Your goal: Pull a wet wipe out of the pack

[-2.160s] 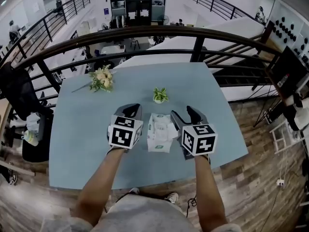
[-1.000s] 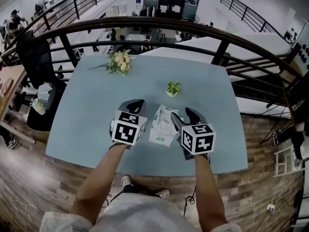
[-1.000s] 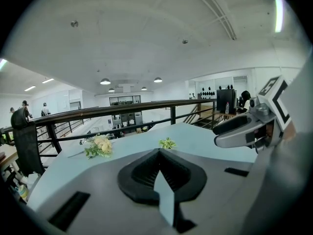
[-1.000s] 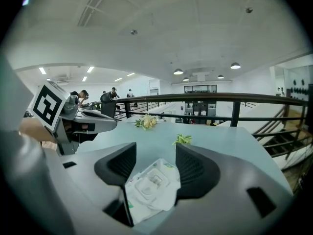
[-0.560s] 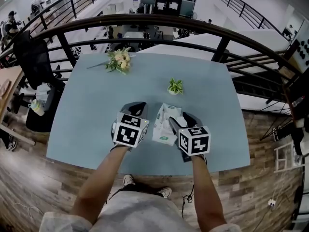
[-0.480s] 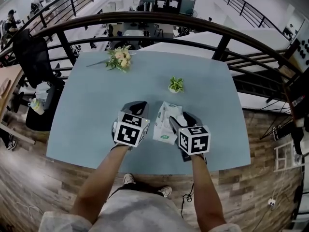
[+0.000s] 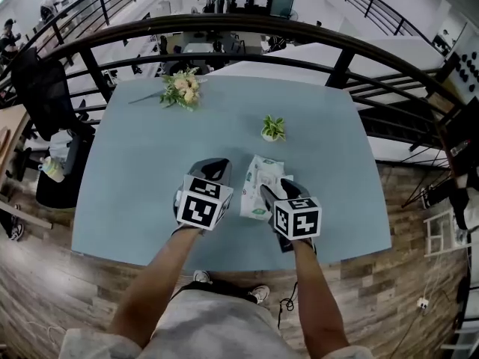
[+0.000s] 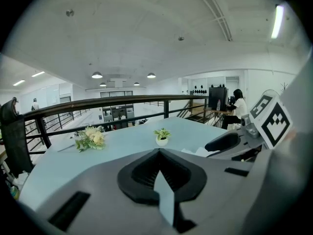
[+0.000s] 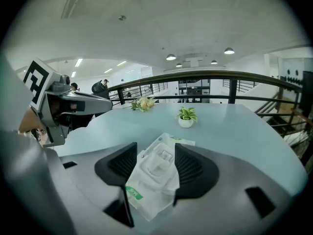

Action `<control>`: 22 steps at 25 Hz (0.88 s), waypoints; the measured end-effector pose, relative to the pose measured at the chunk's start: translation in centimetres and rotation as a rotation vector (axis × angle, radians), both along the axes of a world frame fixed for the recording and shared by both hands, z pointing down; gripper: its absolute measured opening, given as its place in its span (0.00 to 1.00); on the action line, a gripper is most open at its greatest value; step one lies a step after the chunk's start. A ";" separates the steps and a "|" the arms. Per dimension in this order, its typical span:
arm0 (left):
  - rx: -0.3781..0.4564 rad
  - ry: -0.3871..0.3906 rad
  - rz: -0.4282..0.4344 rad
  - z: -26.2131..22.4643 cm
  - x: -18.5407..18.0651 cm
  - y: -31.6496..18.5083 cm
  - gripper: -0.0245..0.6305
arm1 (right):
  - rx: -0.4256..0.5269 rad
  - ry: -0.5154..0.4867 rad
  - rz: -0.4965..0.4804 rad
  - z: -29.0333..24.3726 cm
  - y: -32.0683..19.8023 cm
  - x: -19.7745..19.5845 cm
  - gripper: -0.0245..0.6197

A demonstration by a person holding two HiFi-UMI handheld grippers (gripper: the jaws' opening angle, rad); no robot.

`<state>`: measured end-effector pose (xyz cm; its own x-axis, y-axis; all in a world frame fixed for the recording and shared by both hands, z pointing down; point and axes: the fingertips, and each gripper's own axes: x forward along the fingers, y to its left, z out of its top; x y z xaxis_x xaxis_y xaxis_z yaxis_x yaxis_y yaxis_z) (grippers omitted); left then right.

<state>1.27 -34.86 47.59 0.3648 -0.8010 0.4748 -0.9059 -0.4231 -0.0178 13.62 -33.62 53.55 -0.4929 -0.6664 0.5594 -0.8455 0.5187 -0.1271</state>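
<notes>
Framing the pack (image 9: pixel 146 192) w/ jaws spread, right claw (image 9: pixel 155 147) needed a centred nip at flap (image 9: pixel 157 162); left claw (image 8: pixel 159 153) sat closed.

The grey left gripper (image 7: pixel 212 168) and grey right gripper (image 7: pixel 282 188) carry black ribbed jaws and white cubes (image 7: pixel 202 206) with black square markers; light grey shorts (image 7: pixel 217 327) lower centre.

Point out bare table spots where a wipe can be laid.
Widest: the left of the table, between the flowers and the left tongs. Another: right of the potted plant and wipe pack, up to the edge. Crowded: the near middle, where the right tongs sit over the pack.
</notes>
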 end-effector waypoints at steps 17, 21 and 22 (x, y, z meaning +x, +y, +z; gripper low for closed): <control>-0.034 -0.014 0.066 2.0 -0.5 -0.8 0.03 | -0.062 -0.001 0.062 3.3 -0.6 -1.0 0.34; -0.042 -0.023 0.094 2.4 -0.1 -1.2 0.03 | -0.070 -0.007 0.081 3.8 -0.8 -1.1 0.31; -0.043 -0.026 0.100 2.4 0.0 -1.3 0.03 | -0.074 -0.006 0.084 3.9 -0.8 -1.1 0.30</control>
<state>1.23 -36.13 50.04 0.4291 -0.7400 0.5180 -0.8585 -0.5124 -0.0209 12.55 -34.40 57.49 -0.4409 -0.6623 0.6058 -0.8846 0.4350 -0.1681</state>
